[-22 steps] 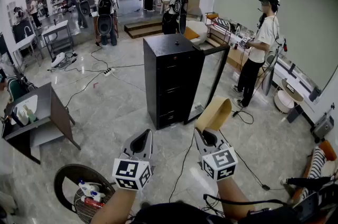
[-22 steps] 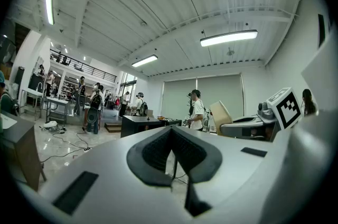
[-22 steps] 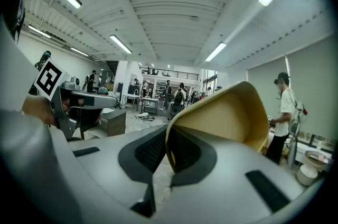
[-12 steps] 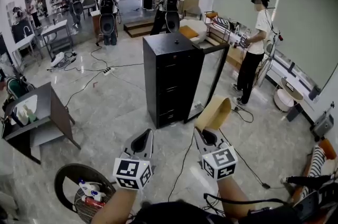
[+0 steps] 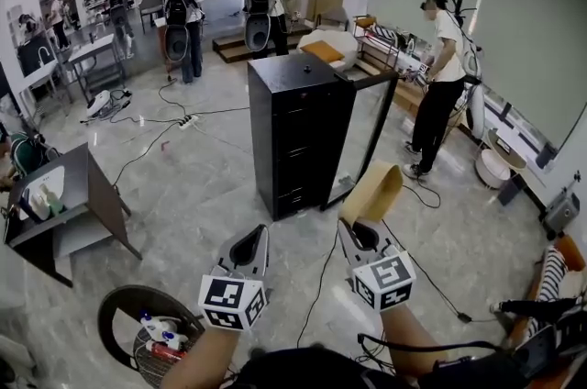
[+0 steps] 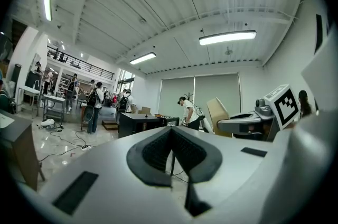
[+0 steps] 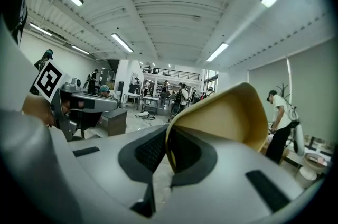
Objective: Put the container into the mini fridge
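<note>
Head view alone gives the whole layout: the black mini fridge (image 5: 293,135) stands on the floor ahead, its door (image 5: 365,139) swung open to the right, and the tan container (image 5: 371,193) is held well apart from it. The container's long axis points away from the right tool (image 5: 352,226), up toward the open door, leaning slightly right. Right gripper view shows the grip itself: the pads pinch the container's lower edge, and its body arches over like a hood. Left gripper view shows the left tool (image 6: 170,130) pressed together on nothing
</note>
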Action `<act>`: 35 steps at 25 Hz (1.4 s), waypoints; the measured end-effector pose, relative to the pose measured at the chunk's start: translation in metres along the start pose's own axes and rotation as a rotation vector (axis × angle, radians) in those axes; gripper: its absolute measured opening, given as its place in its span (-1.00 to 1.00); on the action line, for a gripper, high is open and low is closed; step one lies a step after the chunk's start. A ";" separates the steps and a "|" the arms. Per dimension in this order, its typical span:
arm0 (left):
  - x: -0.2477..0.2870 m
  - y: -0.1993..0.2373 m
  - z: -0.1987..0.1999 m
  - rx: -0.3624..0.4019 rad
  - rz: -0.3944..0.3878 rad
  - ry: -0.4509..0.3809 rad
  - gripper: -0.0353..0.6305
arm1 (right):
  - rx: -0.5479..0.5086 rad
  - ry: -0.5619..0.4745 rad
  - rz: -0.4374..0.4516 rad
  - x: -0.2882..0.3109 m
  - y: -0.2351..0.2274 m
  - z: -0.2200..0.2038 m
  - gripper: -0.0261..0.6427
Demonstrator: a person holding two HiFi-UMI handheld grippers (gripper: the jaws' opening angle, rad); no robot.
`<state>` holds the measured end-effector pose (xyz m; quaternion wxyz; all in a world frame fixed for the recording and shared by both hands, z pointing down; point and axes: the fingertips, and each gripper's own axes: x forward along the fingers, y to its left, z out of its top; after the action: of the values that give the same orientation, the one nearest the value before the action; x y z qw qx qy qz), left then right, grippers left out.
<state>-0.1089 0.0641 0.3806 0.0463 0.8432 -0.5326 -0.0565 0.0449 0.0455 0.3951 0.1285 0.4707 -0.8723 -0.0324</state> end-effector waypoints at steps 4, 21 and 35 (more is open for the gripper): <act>-0.003 0.009 -0.001 -0.006 -0.012 -0.002 -0.87 | 0.003 0.006 0.004 0.006 0.010 0.000 -0.85; -0.010 0.043 -0.001 -0.049 -0.113 -0.013 -0.87 | -0.003 0.055 -0.013 0.026 0.050 0.000 -0.85; 0.052 0.053 0.001 -0.017 -0.070 -0.017 -0.87 | 0.011 0.031 0.030 0.069 0.000 -0.005 -0.85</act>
<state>-0.1347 -0.0055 0.3844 0.0471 0.8604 -0.5027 -0.0698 0.0102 -0.0112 0.4133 0.1400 0.4588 -0.8773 -0.0185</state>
